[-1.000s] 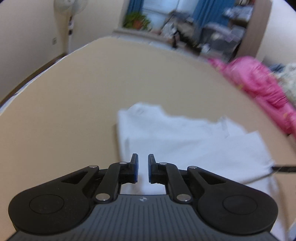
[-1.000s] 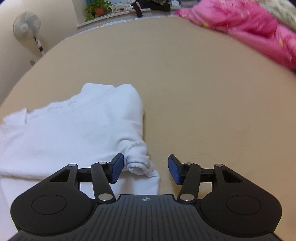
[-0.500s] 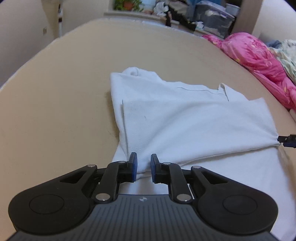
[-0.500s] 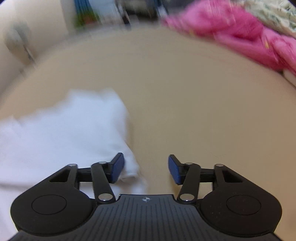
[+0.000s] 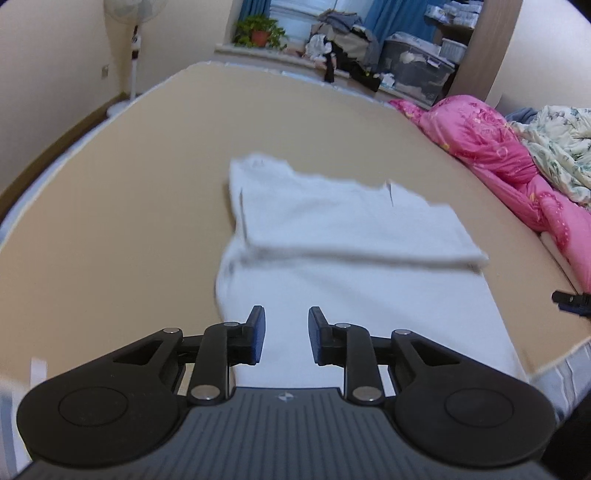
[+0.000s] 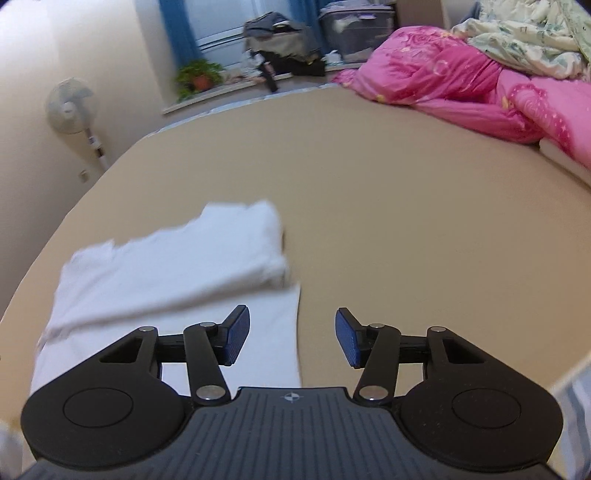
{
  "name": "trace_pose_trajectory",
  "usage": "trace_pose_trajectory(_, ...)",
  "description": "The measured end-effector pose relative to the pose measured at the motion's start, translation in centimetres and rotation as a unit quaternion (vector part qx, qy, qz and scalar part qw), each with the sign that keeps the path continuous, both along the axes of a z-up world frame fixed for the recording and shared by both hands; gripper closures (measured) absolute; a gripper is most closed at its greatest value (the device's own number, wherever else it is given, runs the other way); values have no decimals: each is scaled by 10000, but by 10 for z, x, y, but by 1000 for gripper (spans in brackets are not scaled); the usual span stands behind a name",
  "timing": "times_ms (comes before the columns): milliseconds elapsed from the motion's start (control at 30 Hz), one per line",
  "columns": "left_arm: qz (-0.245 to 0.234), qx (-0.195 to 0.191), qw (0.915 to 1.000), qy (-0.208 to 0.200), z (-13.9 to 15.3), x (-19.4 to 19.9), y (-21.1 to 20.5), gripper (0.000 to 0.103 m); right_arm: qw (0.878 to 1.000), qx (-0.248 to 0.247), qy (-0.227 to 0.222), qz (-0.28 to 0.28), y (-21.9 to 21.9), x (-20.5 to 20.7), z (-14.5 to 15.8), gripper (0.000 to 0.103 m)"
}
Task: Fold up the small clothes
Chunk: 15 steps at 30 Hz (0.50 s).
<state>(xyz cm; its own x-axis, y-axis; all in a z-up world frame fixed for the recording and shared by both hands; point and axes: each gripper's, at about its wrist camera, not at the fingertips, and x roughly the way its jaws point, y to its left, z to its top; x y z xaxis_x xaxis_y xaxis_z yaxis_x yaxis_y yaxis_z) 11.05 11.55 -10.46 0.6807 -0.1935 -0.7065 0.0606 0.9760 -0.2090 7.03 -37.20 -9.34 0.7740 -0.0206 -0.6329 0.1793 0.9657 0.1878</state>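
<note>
A small white garment lies on the tan bed surface, its upper half folded down over the lower half. My left gripper is open and empty above the garment's near left part. In the right wrist view the same garment lies to the left. My right gripper is open and empty, over the garment's right edge and the bare bed. The right gripper's tip shows at the right edge of the left wrist view.
A pink quilt and a floral blanket are heaped along the right side of the bed. A standing fan, a potted plant and storage boxes stand beyond the far edge. The bed's near edge is close.
My left gripper opened and let go of the garment, then drew back. The folded half now lies flat. My right gripper stayed open and pulled back and up from the garment's corner.
</note>
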Motion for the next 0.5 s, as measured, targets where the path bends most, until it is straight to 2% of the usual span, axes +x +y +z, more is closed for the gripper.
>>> trace_pose_trajectory(100,12,288,9992,270,-17,-36,-1,75,9996,19,278,36,-3,-32,-21,49)
trace_pose_trajectory(233,36,371,9971,663,-33,-62,4,75,9980,-179,600,-25,-8,-61,-36,49)
trace_pose_trajectory(400,295,-111,9918,1241,-49,-71,20,75,9960,79,875,-135,-11,-73,-48,49)
trace_pose_trajectory(500,258,-75,9899,1395,-57,-73,17,71,9933,128,1146,-86,-7,-69,-55,49)
